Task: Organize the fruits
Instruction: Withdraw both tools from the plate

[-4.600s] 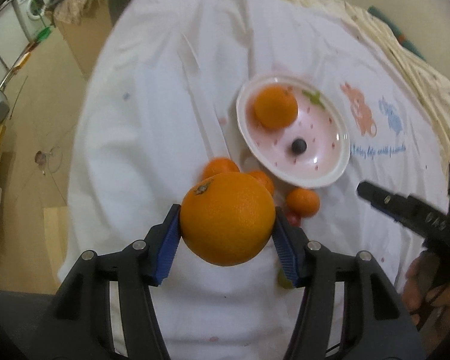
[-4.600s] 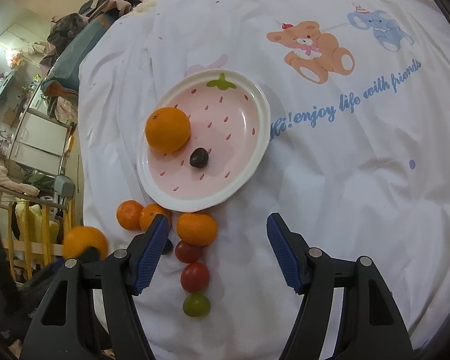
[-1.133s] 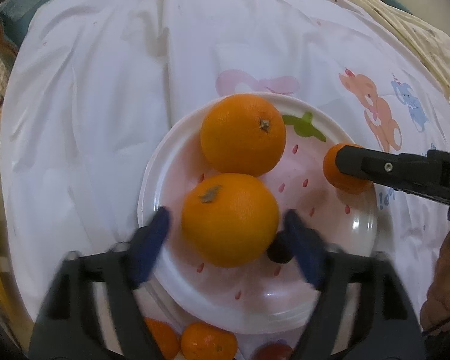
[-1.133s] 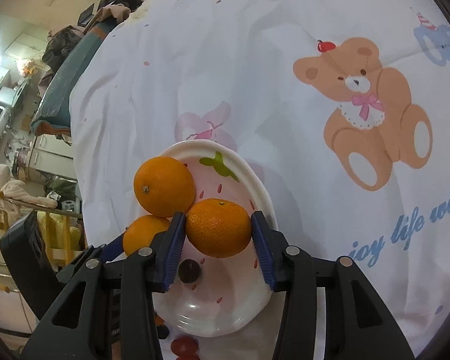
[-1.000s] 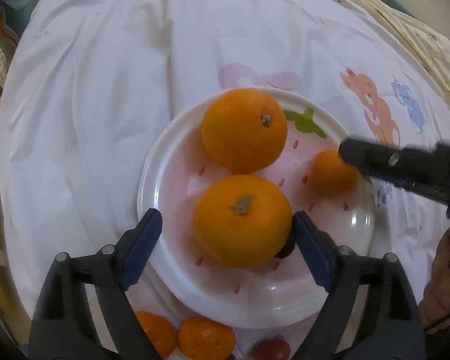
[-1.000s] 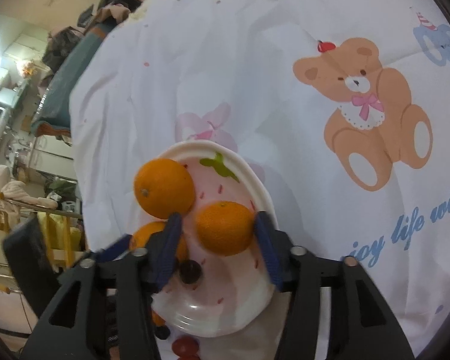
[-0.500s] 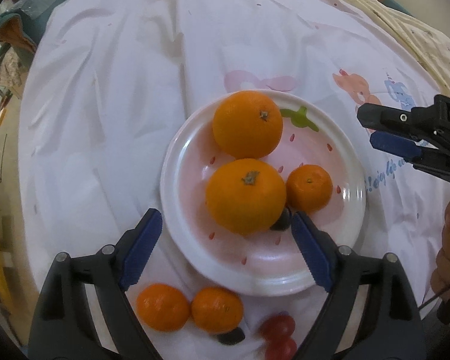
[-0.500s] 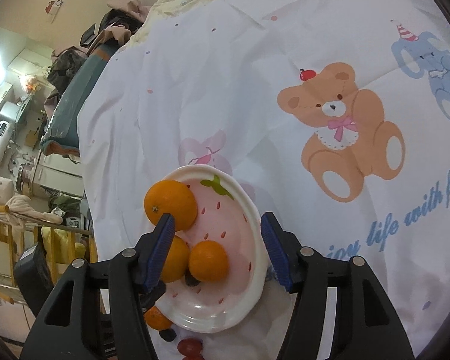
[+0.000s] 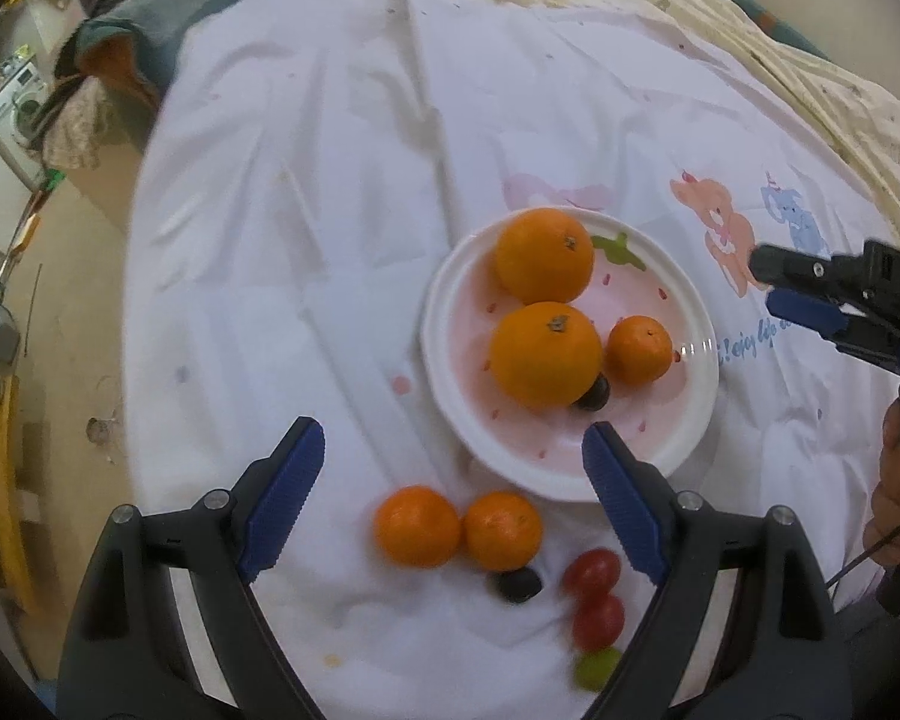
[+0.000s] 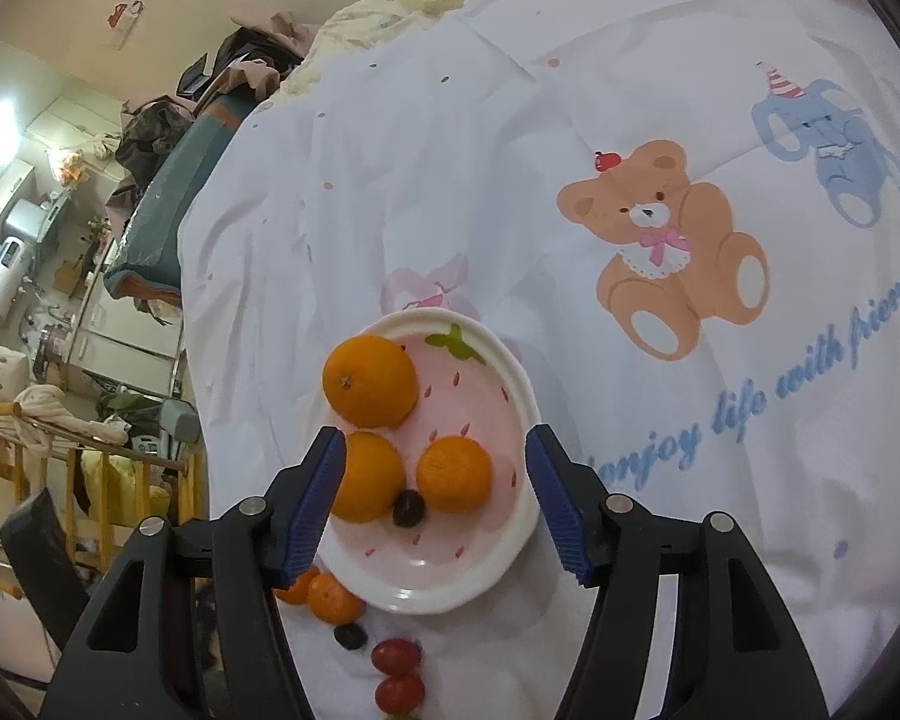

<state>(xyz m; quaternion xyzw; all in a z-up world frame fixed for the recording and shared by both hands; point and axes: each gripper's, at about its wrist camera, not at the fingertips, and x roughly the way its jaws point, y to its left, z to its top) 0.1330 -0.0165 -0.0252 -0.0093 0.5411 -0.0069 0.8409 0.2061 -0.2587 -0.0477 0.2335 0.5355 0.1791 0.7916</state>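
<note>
You're holding both grippers, L (image 9: 450, 468) & R (image 10: 435, 498), spread wide w/ nothing between, while 3 oranges (image 9: 545, 355) are sitting on the plate (image 9: 444, 384) mid-right of L view.

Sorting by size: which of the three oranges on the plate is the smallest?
The mandarin at the plate's right side; the two big oranges sit left of it.
</note>
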